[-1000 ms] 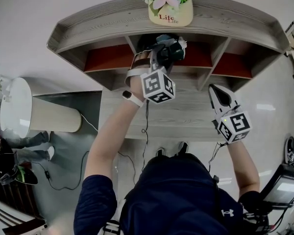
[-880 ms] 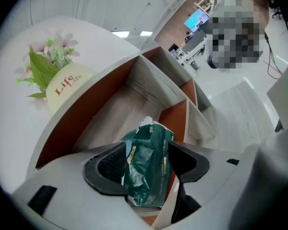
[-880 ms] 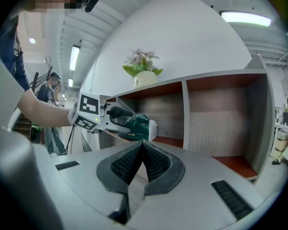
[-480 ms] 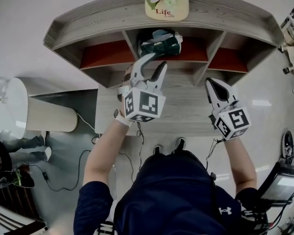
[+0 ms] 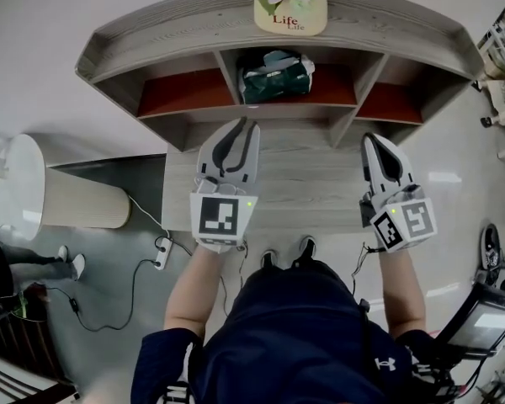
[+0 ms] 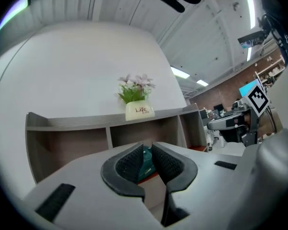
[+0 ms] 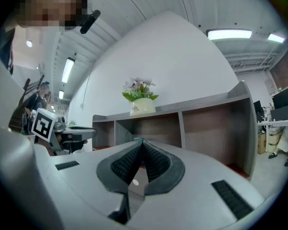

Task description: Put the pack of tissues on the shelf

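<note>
Although the dark green, crinkled plastic pack of tissues (image 5: 275, 74) already lies inside the middle compartment of the grey wood-grain shelf unit (image 5: 151, 34), directly under the cream ceramic flower pot with pink blooms (image 5: 290, 15) on the unit's top board, the job looks done rather than safe. Both tools hover in front of the unit, above its broad lower board and well clear of the pack. The left gripper (image 5: 246, 125), whose jaws have just been closing with nothing between them, is drawn down to a narrow slit. The right gripper (image 5: 372, 141) has its ribbed pads pressed together, also empty. The soft pack appears to slump towards the compartment's front, so a knock to the unit from either grey gripper body could plausibly tip it out onto the lower board. A careless lift could likewise catch the pot above the compartment. On the floor to the left of the unit's foot, a white power strip (image 5: 162, 251) and its black cable lie near the person's shoes. A step back taken without looking might snag them.
</note>
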`<act>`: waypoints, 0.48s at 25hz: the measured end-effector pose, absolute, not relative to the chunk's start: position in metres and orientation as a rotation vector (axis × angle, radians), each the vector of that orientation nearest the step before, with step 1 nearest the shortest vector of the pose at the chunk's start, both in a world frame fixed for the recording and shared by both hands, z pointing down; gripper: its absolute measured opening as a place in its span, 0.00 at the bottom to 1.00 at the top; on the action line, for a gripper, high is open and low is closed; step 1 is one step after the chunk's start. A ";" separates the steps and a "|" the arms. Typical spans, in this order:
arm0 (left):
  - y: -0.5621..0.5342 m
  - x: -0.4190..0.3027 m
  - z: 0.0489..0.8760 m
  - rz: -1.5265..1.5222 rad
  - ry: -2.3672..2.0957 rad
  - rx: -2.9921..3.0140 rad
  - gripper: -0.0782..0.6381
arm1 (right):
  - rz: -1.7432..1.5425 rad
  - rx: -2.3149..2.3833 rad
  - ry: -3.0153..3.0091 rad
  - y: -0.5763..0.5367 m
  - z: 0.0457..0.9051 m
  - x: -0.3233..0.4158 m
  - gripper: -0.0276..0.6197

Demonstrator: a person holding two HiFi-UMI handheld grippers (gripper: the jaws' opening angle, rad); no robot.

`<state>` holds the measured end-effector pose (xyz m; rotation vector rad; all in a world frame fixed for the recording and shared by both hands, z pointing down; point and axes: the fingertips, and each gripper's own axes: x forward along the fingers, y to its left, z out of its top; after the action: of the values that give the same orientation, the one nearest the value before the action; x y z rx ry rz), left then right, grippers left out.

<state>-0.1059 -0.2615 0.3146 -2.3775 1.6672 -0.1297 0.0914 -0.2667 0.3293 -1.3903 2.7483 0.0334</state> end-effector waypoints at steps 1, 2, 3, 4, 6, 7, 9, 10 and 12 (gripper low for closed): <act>-0.257 -0.107 0.319 -0.149 1.668 -2.385 0.20 | 0.025 -1.404 2.730 -0.265 0.329 0.094 0.05; -0.254 -0.108 0.323 -0.161 1.669 -2.392 0.20 | 0.020 -1.416 2.715 -0.263 0.329 0.095 0.05; -0.250 -0.109 0.325 -0.148 1.676 -2.397 0.20 | 0.016 -1.429 2.706 -0.262 0.329 0.097 0.05; -0.246 -0.110 0.324 -0.115 1.689 -2.402 0.20 | 0.012 -1.442 2.699 -0.259 0.330 0.098 0.05; -0.240 -0.113 0.324 -0.068 1.712 -2.415 0.20 | 0.006 -1.467 2.686 -0.254 0.331 0.101 0.05; -0.239 -0.114 0.326 -0.067 1.719 -2.426 0.19 | 0.007 -1.478 2.676 -0.251 0.330 0.103 0.05; -0.238 -0.115 0.329 -0.073 1.717 -2.443 0.18 | 0.017 -1.497 2.652 -0.248 0.328 0.106 0.05; -0.238 -0.114 0.331 -0.082 1.710 -2.448 0.18 | 0.021 -1.505 2.642 -0.246 0.328 0.107 0.05; -0.236 -0.111 0.334 -0.095 1.693 -2.452 0.18 | 0.026 -1.512 2.633 -0.242 0.328 0.106 0.05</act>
<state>-0.1114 -0.2362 0.3340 -2.4524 1.6925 -0.0953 0.1065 -0.2420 0.3284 -1.5118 2.6335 0.0259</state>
